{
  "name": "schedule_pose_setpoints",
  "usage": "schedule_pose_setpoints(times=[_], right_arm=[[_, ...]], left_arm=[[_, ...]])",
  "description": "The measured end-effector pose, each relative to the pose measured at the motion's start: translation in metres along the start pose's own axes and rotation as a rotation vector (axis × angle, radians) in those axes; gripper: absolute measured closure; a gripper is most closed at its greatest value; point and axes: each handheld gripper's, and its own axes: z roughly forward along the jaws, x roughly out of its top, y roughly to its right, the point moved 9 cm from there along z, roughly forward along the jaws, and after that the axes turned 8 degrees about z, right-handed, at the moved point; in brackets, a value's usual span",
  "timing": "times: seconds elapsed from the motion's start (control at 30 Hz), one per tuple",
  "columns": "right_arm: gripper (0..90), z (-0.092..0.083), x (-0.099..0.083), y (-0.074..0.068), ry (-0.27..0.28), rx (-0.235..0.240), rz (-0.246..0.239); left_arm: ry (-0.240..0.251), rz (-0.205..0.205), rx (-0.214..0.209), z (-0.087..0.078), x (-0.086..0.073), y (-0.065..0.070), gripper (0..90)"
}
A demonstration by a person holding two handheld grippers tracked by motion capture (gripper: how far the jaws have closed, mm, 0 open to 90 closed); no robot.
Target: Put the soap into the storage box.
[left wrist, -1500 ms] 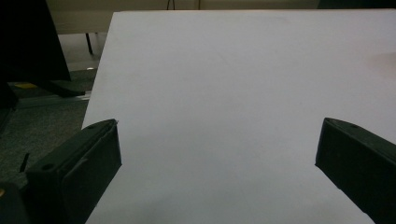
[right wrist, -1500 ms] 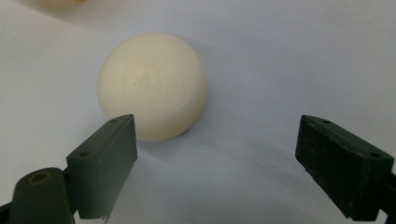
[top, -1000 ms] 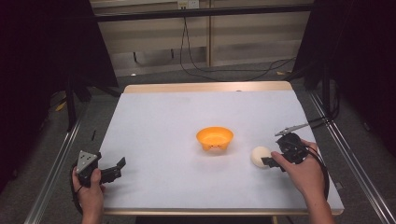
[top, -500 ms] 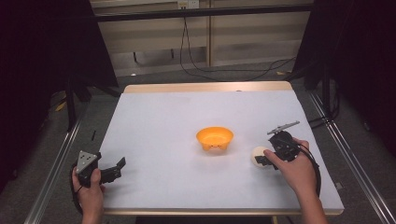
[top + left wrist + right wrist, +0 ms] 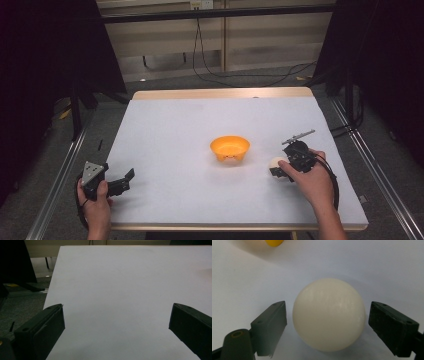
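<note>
The right gripper (image 5: 328, 322) straddles the cream ball (image 5: 329, 314) (jaws just closing, narrow gaps).

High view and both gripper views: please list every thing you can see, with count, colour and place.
ball: 1, cream white, on the table near its right edge, between the right gripper's jaws, small gaps on both sides
bowl: 1, orange, mid-table, left of the ball
table: 1, white top, wooden far edge
cables: several, black, on the floor behind the table
left gripper: 1, black, near left corner, jaws wide, nothing between them
right gripper: 1, black, jaws have just been closing around the ball
</note>
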Motion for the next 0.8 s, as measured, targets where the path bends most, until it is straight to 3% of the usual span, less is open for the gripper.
schedule_pose_setpoints(times=[0.2, 0.8], right_arm=[[21.2, 0.0045, 0.0008, -0.0018, 0.001, -0.018, 0.006], [23.8, 0.0115, -0.0004, 0.0009, -0.017, -0.038, -0.007]], left_arm=[[-0.002, -0.003, -0.001, 0.0001, -0.0002, -0.0001, 0.0], [-0.005, 0.001, 0.004, 0.0001, -0.0003, -0.0007, 0.0]])
